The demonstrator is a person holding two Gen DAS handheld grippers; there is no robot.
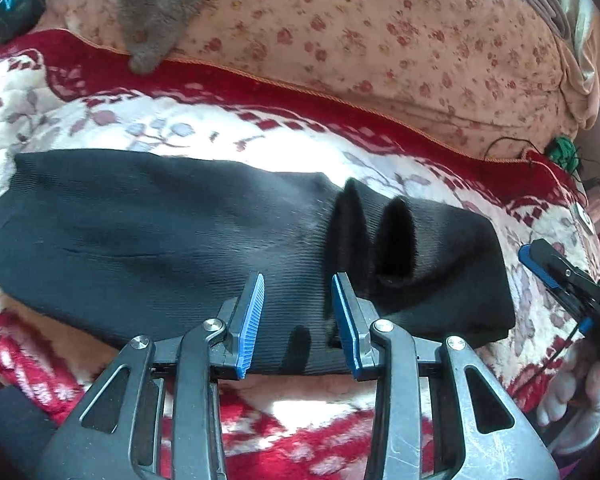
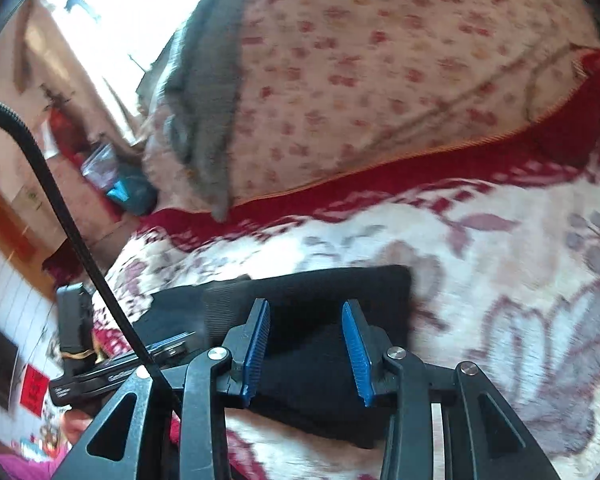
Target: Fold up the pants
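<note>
— Where is the left claw [image 1: 298, 294]?

— Low over the near edge of the black pants [image 1: 148, 240], its blue fingers [image 1: 252, 320] spread apart with nothing between them but ribbed cloth lying underneath. It points forward across the bed, roughly level.

— And the right claw [image 2: 306, 320]?

— Also gaping wide, holding nothing. It hangs above the right end of the pants [image 2: 320, 360], fingers aimed at the far side. From the left wrist view the right claw [image 1: 556, 272] shows side-on at the right edge, just past the end of the pants, with the person's hand [image 1: 576, 392] below it.

— How do the pants lie?

— Folded into a long dark band stretched left to right on the red and cream floral blanket [image 1: 180, 132]. Two dark cuff openings [image 1: 394, 240] stand up near the right end.

— Anything beyond?

— A pink flowered quilt [image 1: 380, 40] is heaped behind the blanket, with a grey garment [image 1: 160, 12] draped over it. A black cable [image 2: 60, 200] crosses the right wrist view.
</note>
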